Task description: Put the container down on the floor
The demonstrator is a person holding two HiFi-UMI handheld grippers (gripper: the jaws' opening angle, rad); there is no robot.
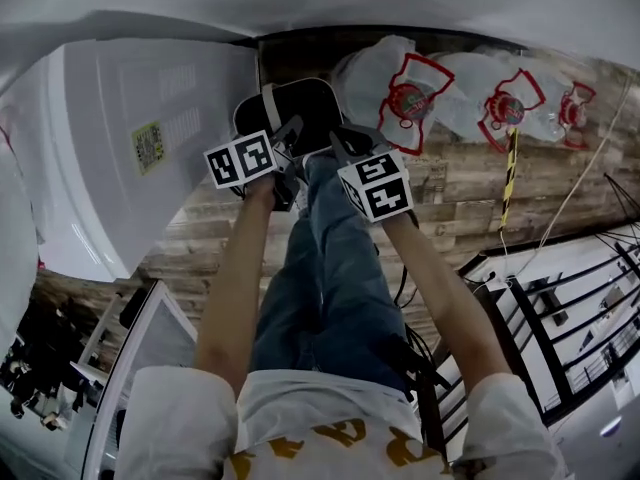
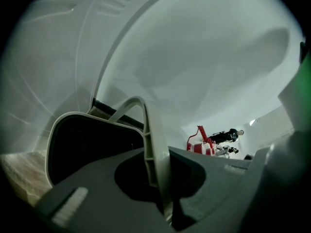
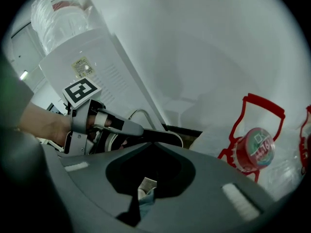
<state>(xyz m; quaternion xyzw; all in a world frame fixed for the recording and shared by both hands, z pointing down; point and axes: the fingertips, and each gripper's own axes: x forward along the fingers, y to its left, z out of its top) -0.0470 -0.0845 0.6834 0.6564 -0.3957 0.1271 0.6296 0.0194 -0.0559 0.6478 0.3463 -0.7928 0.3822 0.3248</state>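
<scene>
Jaws of my left gripper [image 2: 157, 158] are clamped on the container's [image 1: 300, 108] thin arched handle [image 2: 146, 115], bin hanging over the wood floor [image 1: 450, 198]. Right gripper [image 3: 151, 143] closed, empty, beside the rim. Prob. light, stiff plastic; it'll swing, so hold handle mid-arch.

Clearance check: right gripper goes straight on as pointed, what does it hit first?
Likely the black container, right ahead where the left gripper holds its handle; depth is unclear.
</scene>
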